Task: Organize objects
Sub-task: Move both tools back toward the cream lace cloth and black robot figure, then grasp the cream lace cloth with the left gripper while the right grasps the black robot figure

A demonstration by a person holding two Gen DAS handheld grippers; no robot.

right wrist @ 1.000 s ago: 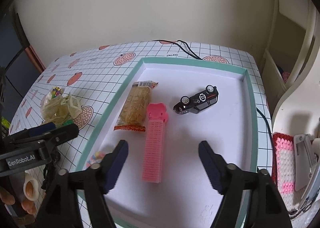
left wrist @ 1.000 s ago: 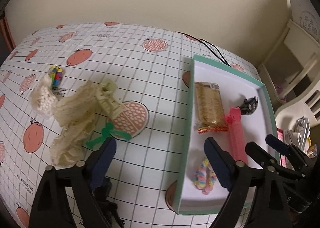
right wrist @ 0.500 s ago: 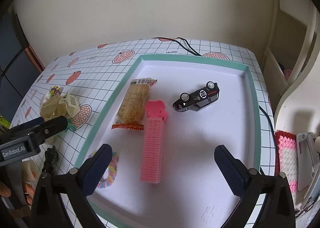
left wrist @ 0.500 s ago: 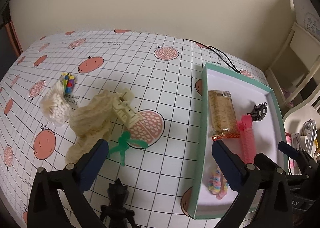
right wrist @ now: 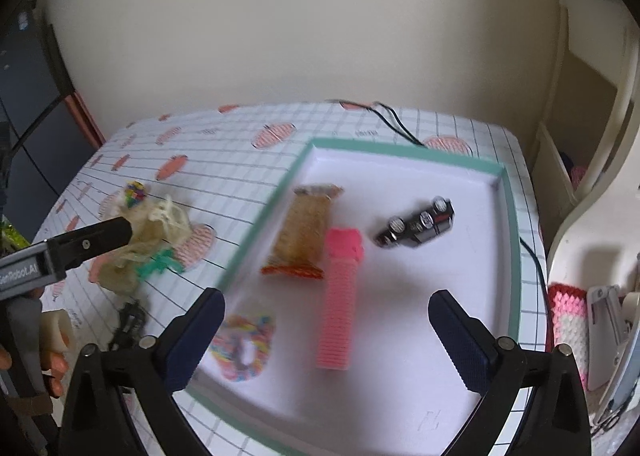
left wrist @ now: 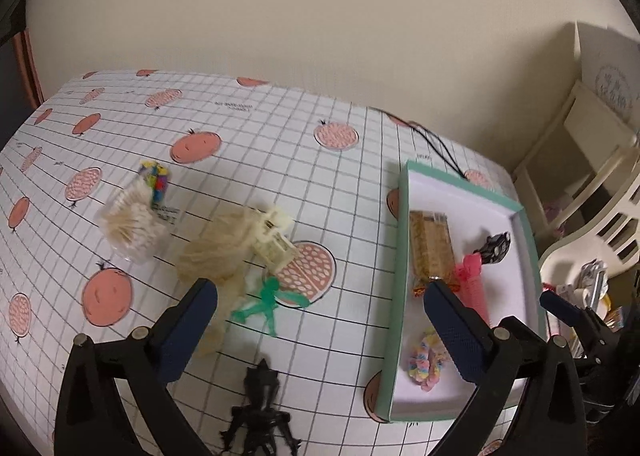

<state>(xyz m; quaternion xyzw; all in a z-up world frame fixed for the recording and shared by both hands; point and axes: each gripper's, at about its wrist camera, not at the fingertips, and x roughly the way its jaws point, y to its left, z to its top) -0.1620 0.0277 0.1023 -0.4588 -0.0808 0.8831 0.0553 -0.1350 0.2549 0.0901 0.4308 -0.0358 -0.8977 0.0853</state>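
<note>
Now, the green figure (left wrist: 264,302) lies flat on the table (left wrist: 240,159) near the cream lace (left wrist: 216,256), well left of the tray (left wrist: 394,296). Left gripper (left wrist: 320,320) hangs gaping wide above, empty; right gripper (right wrist: 326,330), equally wide and empty, over the tray. Risk: pinching lace at ten o'clock along with that thin, spindly figure.

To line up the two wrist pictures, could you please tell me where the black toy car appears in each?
Left wrist: black toy car at right, by the tray's far right wall.
Right wrist: black toy car right of centre, mid-tray.
Shared landmark: pink comb just beside it.
</note>
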